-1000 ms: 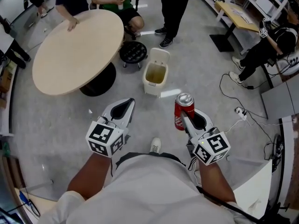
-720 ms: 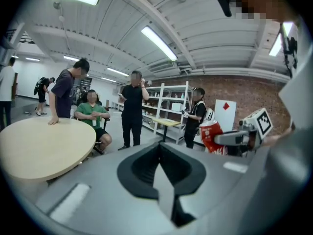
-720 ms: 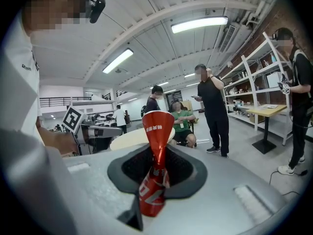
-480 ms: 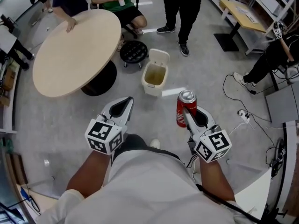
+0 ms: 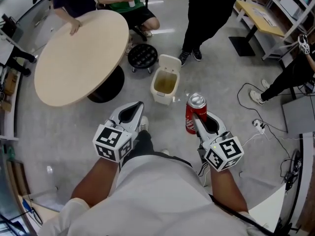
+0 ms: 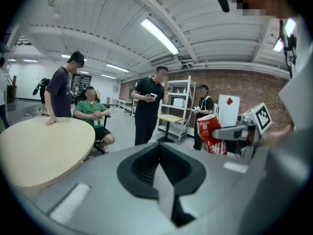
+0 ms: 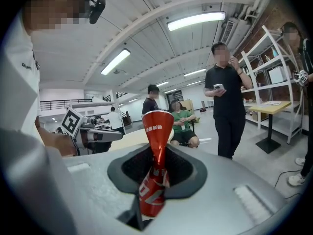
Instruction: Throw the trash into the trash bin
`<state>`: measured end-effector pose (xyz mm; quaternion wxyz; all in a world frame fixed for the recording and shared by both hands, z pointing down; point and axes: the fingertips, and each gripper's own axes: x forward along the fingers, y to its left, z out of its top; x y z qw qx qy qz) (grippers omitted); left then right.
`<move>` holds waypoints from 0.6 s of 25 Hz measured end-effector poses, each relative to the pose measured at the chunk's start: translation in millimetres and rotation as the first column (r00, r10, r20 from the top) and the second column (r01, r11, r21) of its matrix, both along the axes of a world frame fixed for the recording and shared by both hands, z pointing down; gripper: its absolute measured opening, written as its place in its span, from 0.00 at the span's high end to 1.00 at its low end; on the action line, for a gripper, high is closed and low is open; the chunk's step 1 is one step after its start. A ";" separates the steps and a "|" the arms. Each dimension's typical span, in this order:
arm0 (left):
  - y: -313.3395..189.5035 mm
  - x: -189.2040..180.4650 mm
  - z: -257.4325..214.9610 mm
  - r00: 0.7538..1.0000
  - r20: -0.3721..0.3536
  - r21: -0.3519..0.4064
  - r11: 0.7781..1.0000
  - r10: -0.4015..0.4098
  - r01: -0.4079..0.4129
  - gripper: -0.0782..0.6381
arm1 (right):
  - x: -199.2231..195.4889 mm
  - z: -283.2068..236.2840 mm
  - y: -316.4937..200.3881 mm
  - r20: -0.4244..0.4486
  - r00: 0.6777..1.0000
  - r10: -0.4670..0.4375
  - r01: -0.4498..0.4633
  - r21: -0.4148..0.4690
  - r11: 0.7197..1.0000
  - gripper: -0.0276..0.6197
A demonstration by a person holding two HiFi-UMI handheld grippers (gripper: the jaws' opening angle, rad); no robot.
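Observation:
A red drink can [image 5: 195, 113] stands upright in my right gripper [image 5: 196, 123], whose jaws are shut on it and dent its middle. In the right gripper view the squeezed can [image 7: 159, 126] fills the gap between the jaws. A cream trash bin [image 5: 158, 93] with its lid swung open sits on the floor just ahead, between the two grippers. My left gripper [image 5: 140, 105] is level with the right one, shut with nothing in it; its jaws meet in a line [image 6: 159, 148]. From the left gripper view the can [image 6: 210, 133] shows off to the right.
A round beige table [image 5: 81, 53] stands left of the bin, with a black stool [image 5: 143, 56] behind the bin. A person in black [image 5: 206, 18] stands just past the bin, and others sit or lean at the table. Cables and a power strip [image 5: 257, 125] lie on the floor at right.
I have stepped toward the bin, one leg now forward between the grippers. The person in black has shifted right and nearer the bin. The can stays gripped.

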<state>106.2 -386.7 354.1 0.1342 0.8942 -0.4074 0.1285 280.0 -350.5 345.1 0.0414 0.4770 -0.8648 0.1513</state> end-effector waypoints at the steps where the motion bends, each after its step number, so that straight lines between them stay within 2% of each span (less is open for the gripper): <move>1: -4.8 1.0 0.5 1.000 -0.001 0.002 1.000 0.004 -0.004 0.88 | -0.4 0.0 -4.2 0.000 1.000 0.002 -0.002 0.001 1.000 0.84; 6: -32.8 3.0 1.3 1.000 -0.010 0.011 1.000 0.017 -0.017 0.88 | -1.9 3.4 -28.5 -0.011 1.000 0.012 -0.012 0.000 1.000 0.85; 15: -89.6 -2.4 8.2 0.999 -0.002 -0.017 0.999 0.049 -0.049 0.88 | -14.3 12.5 -82.4 -0.023 0.999 0.031 -0.032 -0.046 0.998 0.84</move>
